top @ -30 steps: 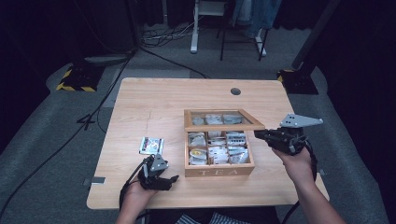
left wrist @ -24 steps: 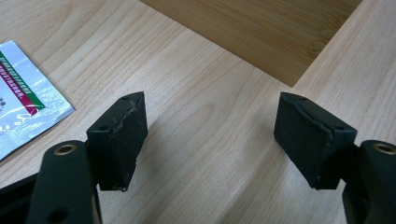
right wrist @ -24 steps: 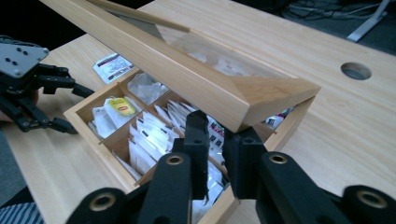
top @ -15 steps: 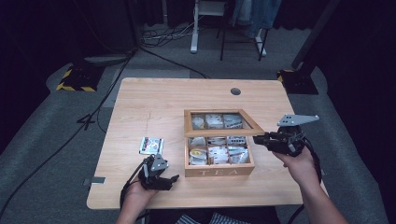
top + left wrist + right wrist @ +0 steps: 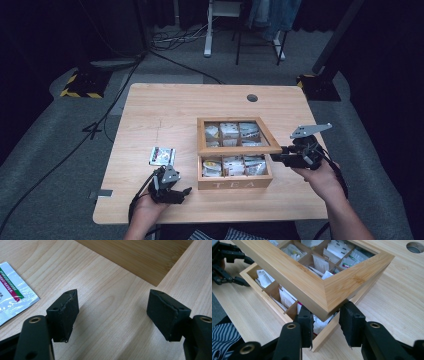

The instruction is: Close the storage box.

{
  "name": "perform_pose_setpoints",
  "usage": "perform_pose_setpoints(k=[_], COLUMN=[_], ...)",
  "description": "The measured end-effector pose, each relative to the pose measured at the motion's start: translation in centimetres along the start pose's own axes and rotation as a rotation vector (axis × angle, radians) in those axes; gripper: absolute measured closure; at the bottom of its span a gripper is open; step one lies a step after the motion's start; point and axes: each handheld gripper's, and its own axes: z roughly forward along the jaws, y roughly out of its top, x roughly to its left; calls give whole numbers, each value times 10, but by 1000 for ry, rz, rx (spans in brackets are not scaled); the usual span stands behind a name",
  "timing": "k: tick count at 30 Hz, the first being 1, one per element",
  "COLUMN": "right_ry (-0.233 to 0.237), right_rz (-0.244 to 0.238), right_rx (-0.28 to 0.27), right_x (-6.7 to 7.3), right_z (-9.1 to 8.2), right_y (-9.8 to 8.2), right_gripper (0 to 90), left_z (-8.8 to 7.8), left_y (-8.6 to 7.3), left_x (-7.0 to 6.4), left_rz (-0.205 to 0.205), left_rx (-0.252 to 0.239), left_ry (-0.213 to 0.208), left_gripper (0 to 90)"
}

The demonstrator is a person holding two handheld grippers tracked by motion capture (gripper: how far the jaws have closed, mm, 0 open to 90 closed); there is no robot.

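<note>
tea box (image 5: 235, 170) of pale wood on the bench (image 5: 170, 105), right of centre and toward the near edge, its compartments packed with sachets. framed lid (image 5: 237, 136) raised partway, hinged along the far side and tilted over the open compartments. right gripper (image 5: 277, 159) at the right side of the box, level with the near right corner of the lid; in the right gripper view that corner (image 5: 329, 298) sits between the two black jaws, which have just been opening and now stand slightly apart from the wood on either side, so the grip is released, though whether the corner rests on a jaw cannot be told. left gripper (image 5: 175, 192) low over the bench near its near edge, left of the box and just apart from it, jaws spread wide with nothing but bare wood between them in the left gripper view. single tea sachet (image 5: 162, 156) flat on the bench just beyond the left gripper, well left of the box.
</note>
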Motion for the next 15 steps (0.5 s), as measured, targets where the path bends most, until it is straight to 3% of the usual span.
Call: perform_pose_setpoints(k=[15], right_ry=[24], right_rz=[-45], right_rx=[131], right_x=[4], right_z=[8], right_y=[-1], right_gripper=[609], left_z=[0], left_y=[0], left_x=[0], left_rz=[0], left_rx=[0], left_ry=[0], left_gripper=[266])
